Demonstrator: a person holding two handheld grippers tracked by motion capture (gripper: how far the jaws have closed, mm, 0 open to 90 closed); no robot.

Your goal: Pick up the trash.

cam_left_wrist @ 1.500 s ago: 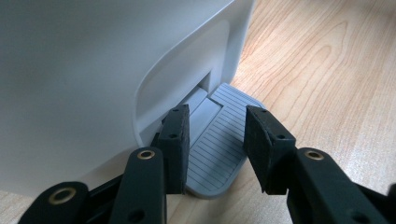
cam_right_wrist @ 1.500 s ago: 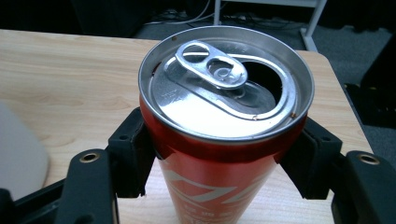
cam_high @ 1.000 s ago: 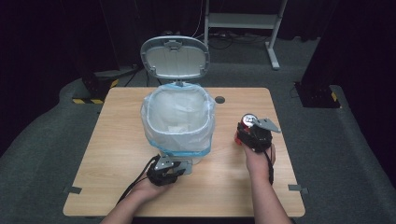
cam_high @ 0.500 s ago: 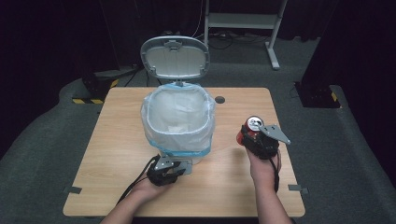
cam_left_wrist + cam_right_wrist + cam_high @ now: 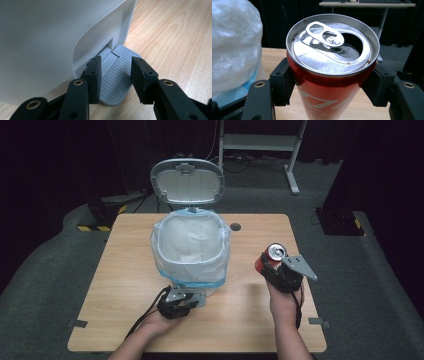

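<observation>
the pedal bin [image 5: 192,290] has a pale grey-white body, and its raised lid [image 5: 187,181] is grey with a lighter inner face. a translucent white liner bag [image 5: 190,245] with a light blue band at its hem fills its mouth. the foot pedal [image 5: 117,75] is mid grey and ribbed with fine parallel lines. the drink can [image 5: 331,72] is red with white lettering and a silver top and pull tab. the table [image 5: 125,275] is light wood with a wavy grain. both sets of jaws are black with brass-coloured rivets. the floor [image 5: 45,270] is dark grey, and a yellow-and-black striped strip [image 5: 92,228] lies beyond the table.
</observation>
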